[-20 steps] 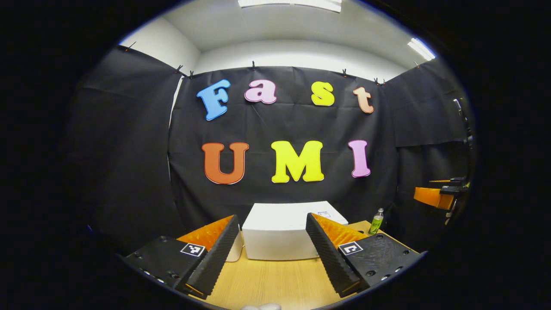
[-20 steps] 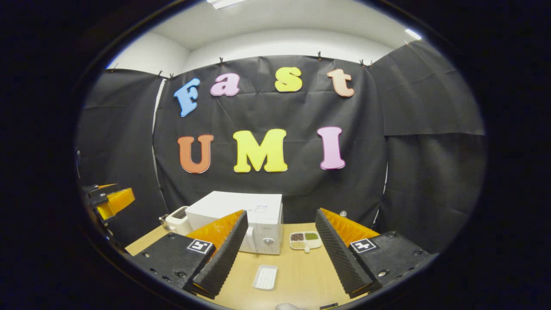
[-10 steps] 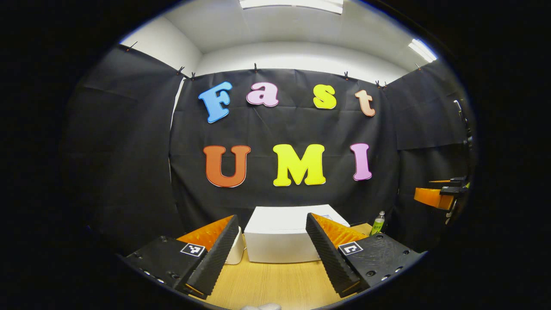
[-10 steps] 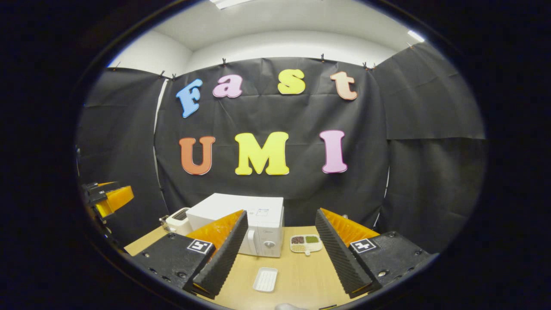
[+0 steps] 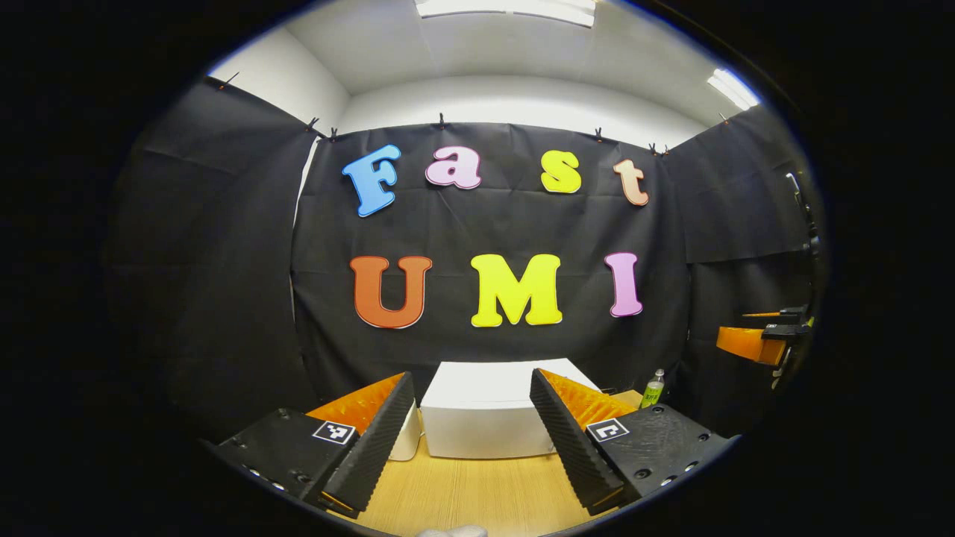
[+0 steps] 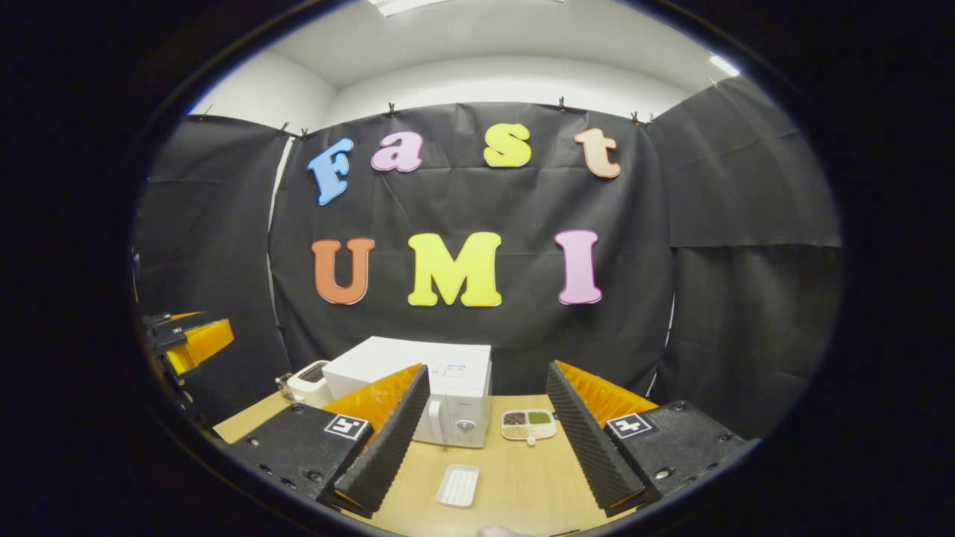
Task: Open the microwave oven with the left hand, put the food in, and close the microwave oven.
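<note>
Both claws gape; the microwave (door closed) faces front-right, long side leftward.

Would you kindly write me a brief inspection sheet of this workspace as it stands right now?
Surface: wooden table, bare at the front.
Job's things: white microwave with door shut; divided food dish to its right; small white tray in front.
Clutter: white toaster left of the microwave; green bottle at the table's far right.
Grippers: left gripper open, holding nothing, facing the microwave; right gripper open, holding nothing.
Cables: nothing seen.
Surroundings: black cloth wall, white ceiling with lights.
</note>
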